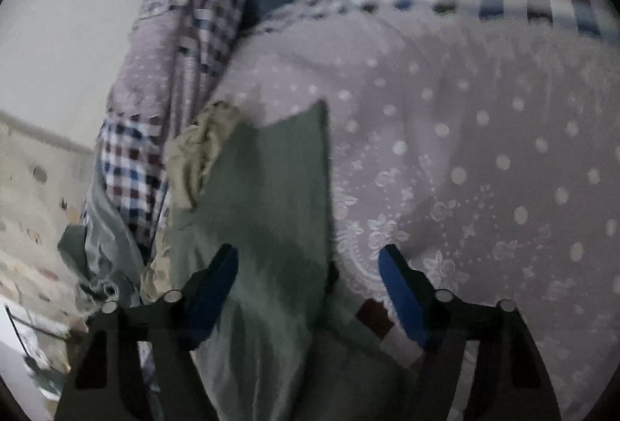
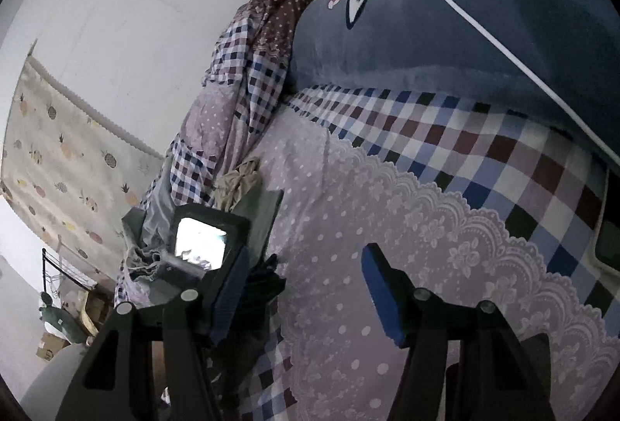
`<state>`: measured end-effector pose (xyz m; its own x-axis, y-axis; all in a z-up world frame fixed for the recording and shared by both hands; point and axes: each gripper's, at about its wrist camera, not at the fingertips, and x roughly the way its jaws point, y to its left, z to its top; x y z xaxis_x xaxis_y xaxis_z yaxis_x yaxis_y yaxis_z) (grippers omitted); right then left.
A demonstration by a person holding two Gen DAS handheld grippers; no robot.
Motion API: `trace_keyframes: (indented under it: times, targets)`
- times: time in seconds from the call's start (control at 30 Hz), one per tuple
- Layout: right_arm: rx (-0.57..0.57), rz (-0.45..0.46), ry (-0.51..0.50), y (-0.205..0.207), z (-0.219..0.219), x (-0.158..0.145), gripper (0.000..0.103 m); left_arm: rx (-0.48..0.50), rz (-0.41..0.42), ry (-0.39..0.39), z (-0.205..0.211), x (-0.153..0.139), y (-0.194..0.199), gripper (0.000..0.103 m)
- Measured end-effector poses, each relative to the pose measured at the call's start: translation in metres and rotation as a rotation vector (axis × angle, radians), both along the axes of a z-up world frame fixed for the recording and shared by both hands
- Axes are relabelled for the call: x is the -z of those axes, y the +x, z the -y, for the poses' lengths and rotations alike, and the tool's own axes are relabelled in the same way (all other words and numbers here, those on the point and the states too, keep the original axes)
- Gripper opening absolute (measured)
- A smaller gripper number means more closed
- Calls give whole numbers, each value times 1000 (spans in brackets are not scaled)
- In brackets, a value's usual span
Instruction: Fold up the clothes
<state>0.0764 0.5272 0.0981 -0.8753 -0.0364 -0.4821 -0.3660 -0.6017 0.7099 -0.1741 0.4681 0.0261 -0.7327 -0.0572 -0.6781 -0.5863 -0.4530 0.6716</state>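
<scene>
The green cloth [image 1: 267, 196] lies flat on the bedspread [image 1: 465, 157] beside a crumpled beige one [image 1: 201, 153], seemingly folded, which would explain both grippers, left [image 1: 308, 277] and right [image 2: 304, 285], hovering wide open, gripping nothing.

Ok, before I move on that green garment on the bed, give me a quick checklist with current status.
1. Left gripper open: ok, jaws wide apart.
2. Right gripper open: ok, nothing between its pads.
3. Green garment in reach of the left gripper: ok, it lies between and below the jaws.
4. Garment flat and folded: cannot tell, the left view is blurred.
5. Beige cloth clear of the garment: not ok, it is bunched against the garment's left edge.
6. Bedspread free to the right: ok, no other clothes there.
</scene>
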Motion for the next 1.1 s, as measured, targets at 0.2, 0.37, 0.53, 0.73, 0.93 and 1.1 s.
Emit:
trace_keyframes:
  times: [0.2,0.37,0.53,0.73,0.93,1.1]
  targets:
    - [-2,18,17,-1,2,-1,65,-66,43,156,14,-20,-22,1]
    - [-13,26,29,-6,8,0,65,-137,12,486,70,-111,-42,0]
    - [-40,35,56,-14,20,-1,65,-271,-59,692,152,-191,-73,0]
    - [-85,38,83,-25,36,-2,65,-478,-185,844,296,-265,-105,0]
    - [-135,66,143,-39,54,-3,65,-672,-314,909,445,-301,-109,0]
    - [-167,99,192,-50,70,0,65,-815,-382,945,555,-306,-99,0]
